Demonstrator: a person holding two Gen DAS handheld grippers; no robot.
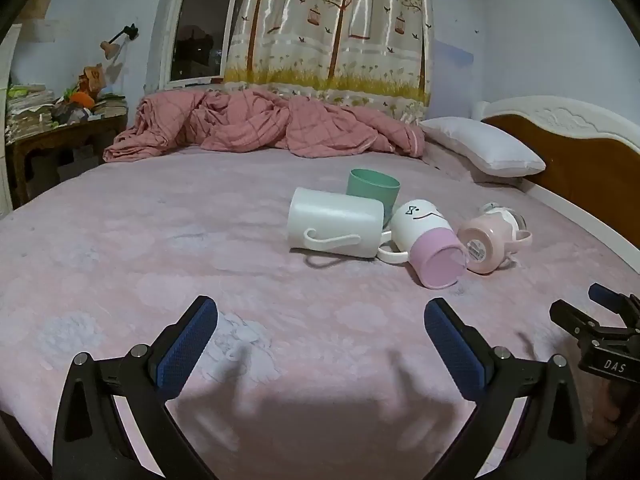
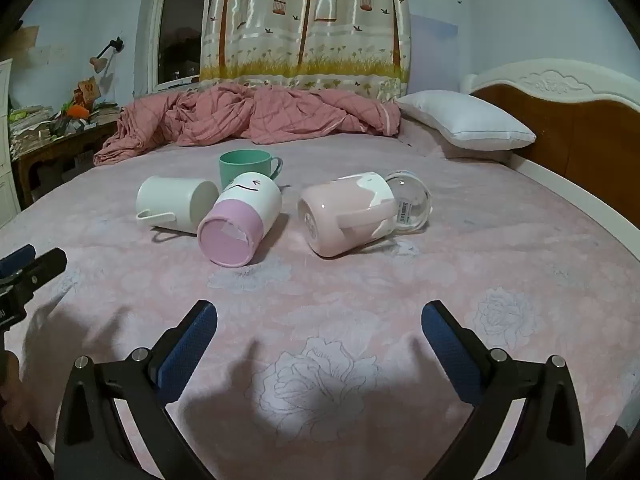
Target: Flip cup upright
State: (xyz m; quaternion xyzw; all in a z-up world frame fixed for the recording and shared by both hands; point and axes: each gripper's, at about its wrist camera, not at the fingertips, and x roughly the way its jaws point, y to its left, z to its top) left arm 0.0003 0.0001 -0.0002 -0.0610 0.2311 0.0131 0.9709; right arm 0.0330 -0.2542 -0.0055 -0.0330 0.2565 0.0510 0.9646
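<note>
Several cups sit on the pink bedsheet (image 1: 160,248). A white mug (image 1: 334,222) (image 2: 172,202) lies on its side. A white and lilac cup (image 1: 430,246) (image 2: 240,222) lies on its side, base toward me. A pink cup (image 1: 486,242) (image 2: 348,212) lies on its side with a clear lid (image 2: 412,206). A green mug (image 1: 372,192) (image 2: 246,166) stands upright behind them. My left gripper (image 1: 320,340) is open and empty, short of the cups. My right gripper (image 2: 319,338) is open and empty, short of the pink cup; it also shows in the left wrist view (image 1: 592,312).
A crumpled pink quilt (image 1: 260,124) lies along the far edge of the bed. A white pillow (image 1: 484,144) and a wooden headboard (image 1: 580,160) are at the right. A cluttered desk (image 1: 60,120) stands at the far left.
</note>
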